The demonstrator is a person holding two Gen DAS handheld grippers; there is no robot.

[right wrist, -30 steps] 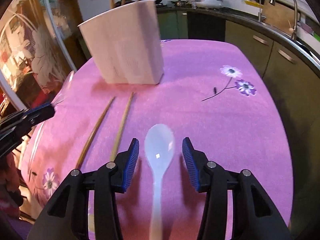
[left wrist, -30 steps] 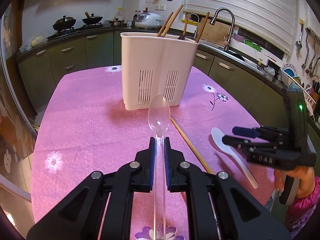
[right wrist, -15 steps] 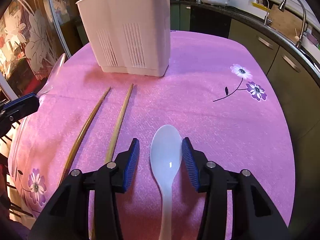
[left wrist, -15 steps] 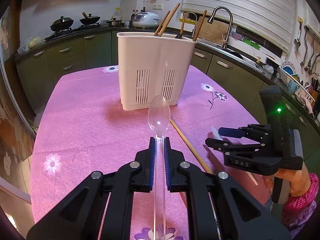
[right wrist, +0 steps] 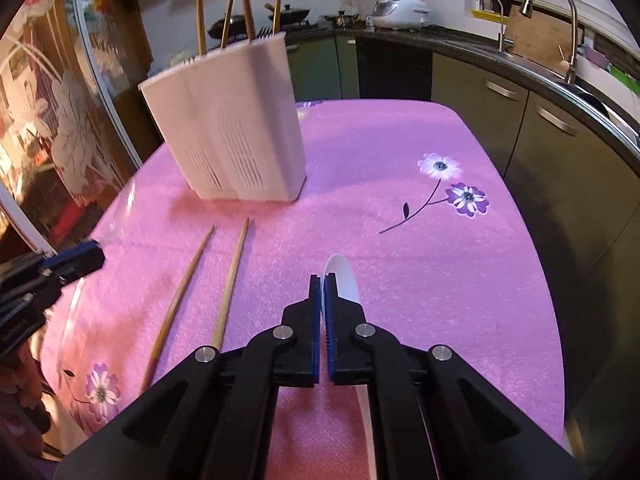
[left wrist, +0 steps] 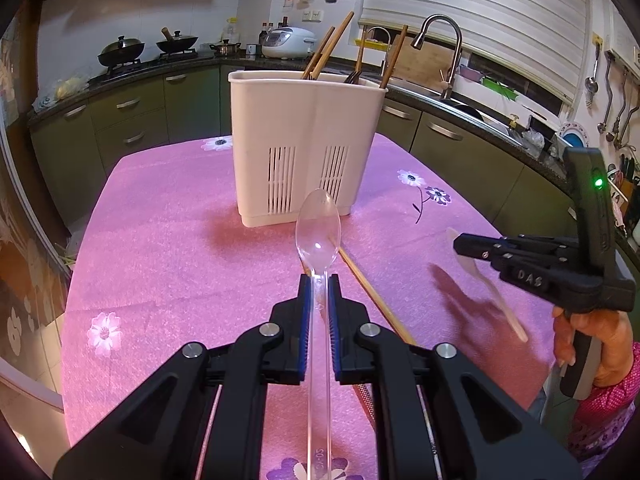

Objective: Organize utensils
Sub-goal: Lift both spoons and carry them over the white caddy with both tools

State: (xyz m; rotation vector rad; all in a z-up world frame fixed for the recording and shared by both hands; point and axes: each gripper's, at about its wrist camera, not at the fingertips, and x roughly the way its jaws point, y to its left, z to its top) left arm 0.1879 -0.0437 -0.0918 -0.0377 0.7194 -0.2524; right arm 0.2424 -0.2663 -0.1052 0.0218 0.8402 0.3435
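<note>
the left gripper is clamped on the handle of a clear plastic spoon, bowl forward and held above the pink tablecloth, pointing at the white utensil holder that stands toward the far end of the tabletop with chopsticks and a fork already upright in it. the right gripper has just been closing, and its jaws are now together on a white spoon, which sits between the blue pads with its bowl turned on edge; in the left wrist view this spoon hangs tilted from the gripper, clear of the cloth, with its shadow below it, near the right edge of the tabletop. two wooden chopsticks lie side by side on the cloth between the holder and the near edge, untouched. the step in hand looks like the pickup of the spoons, one in each gripper, with both now off the table. the next move probably calls for carrying a spoon up over the holder's rim, tipping it toward upright and lowering it into a compartment without knocking the chopsticks that stand there; which compartment is meant for spoons cannot be told. the white spoon's grip is on a thin edge, so it may swivel as it travels. the chopsticks on the cloth remain to be gathered.
</note>
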